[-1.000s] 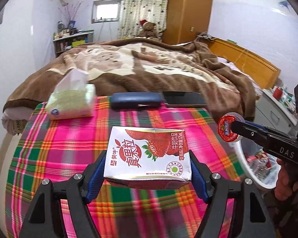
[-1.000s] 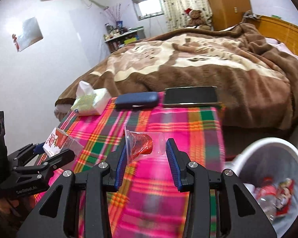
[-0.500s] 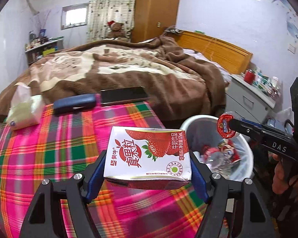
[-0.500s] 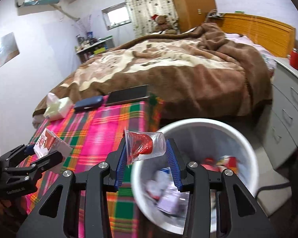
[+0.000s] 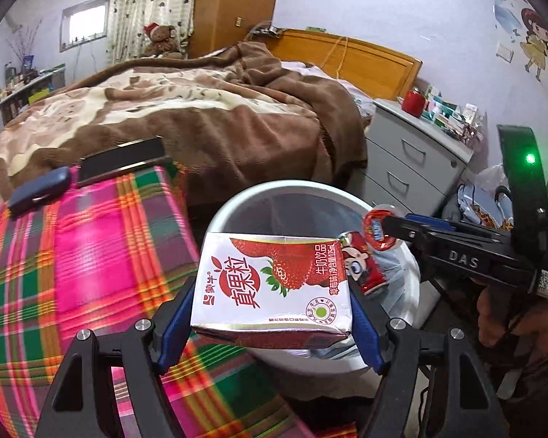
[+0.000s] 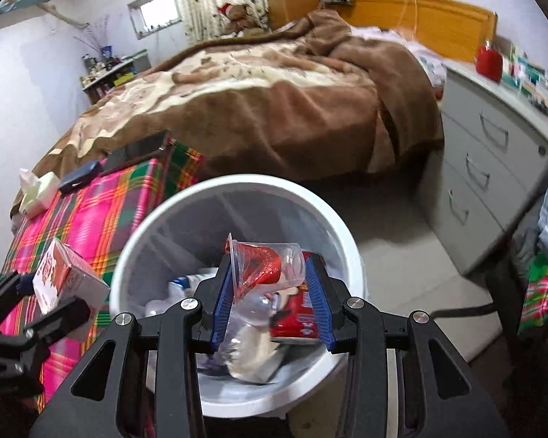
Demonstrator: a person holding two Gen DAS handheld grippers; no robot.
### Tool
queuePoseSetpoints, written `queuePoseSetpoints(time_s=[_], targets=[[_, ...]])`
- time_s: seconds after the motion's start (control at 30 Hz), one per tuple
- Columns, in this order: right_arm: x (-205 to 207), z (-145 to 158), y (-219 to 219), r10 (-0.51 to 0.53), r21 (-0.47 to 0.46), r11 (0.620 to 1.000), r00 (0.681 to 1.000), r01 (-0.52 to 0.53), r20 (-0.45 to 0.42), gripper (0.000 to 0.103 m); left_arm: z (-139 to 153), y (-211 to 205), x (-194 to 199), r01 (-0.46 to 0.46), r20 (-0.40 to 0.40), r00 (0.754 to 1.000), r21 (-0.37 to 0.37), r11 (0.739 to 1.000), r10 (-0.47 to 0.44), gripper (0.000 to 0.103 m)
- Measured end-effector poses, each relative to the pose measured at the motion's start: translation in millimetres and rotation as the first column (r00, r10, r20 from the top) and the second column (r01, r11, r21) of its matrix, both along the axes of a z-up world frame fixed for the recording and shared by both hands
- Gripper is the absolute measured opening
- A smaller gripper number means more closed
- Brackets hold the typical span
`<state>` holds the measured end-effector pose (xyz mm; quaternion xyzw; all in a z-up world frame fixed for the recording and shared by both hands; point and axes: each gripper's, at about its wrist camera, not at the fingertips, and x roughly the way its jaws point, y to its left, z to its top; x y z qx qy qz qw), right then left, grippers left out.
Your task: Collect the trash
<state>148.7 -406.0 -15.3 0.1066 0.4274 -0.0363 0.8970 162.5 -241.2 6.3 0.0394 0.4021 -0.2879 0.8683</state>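
Holding both pieces of trash at the round white plastic waste bin (image 6: 233, 186), which stands on the floor just beside the low table with the pink, green and orange plaid cloth (image 5: 73, 255).

Left gripper (image 5: 270, 314): jaws clamped on the short ends of the white and red strawberry milk carton (image 5: 270, 277), printed face toward the camera. In the left wrist view the carton sits at the bin's near rim, partly over the table edge; whether it is fully above the opening I cannot tell from this angle. Gripping it by the ends keeps it level and lets it fall flat once freed.

Right gripper (image 6: 270, 303): jaws pressed on the sides of a crumpled clear plastic cup with a red peeled lid (image 6: 266, 266). The right wrist view places it directly over the bin's mouth, above the bottles and red wrappers already inside. Pointed steeply down, so the cup should drop straight in.

A person's hand (image 5: 518, 325) carries the right tool at the far side of the bin.

Judgement: the carry looks nearly complete and release comes next. The cup is placed for a drop. The carton probably needs a little more travel toward the bin's centre, otherwise it may catch the rim or land on the cloth.

Dark blue case (image 5: 40, 189), black flat tablet (image 5: 122, 158) and tissue pack (image 6: 36, 189) lie at the table's far end; likely not trash.
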Motion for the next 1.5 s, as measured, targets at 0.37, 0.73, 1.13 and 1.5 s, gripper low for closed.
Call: queuePoseSetpoints(time_s=[0.37,0.73,1.13,1.5], targets=[[-3.7,1.0,-14.9,-0.012,0.028,1.0,1.0,0.011,0.012,0.065,-6.7,-16.1,0.2,0.007,-0.015,1.0,-0.005,1.0,-0.007,0.078],[-47.2,25.4,6.9,-0.024,-0.006,1.0,0.989,0.025,0.144,0.065,8.8,-0.6,-24.9,-0.041,0.053,0.998,0.007,0.999,0.04,0.082],[-94.3,29.9,40.2,-0.06,-0.041,0.997,0.97,0.071,0.234,0.065,27.0,34.6,-80.3,-0.124,0.15,0.981,-0.019,0.992,0.125,0.082],[-117.6,25.9,66.9,-0.067,-0.079,0.993,0.957,0.093,0.283,0.065,33.9,52.8,-120.3,-0.176,0.23,0.957,-0.026,0.984,0.177,0.082]])
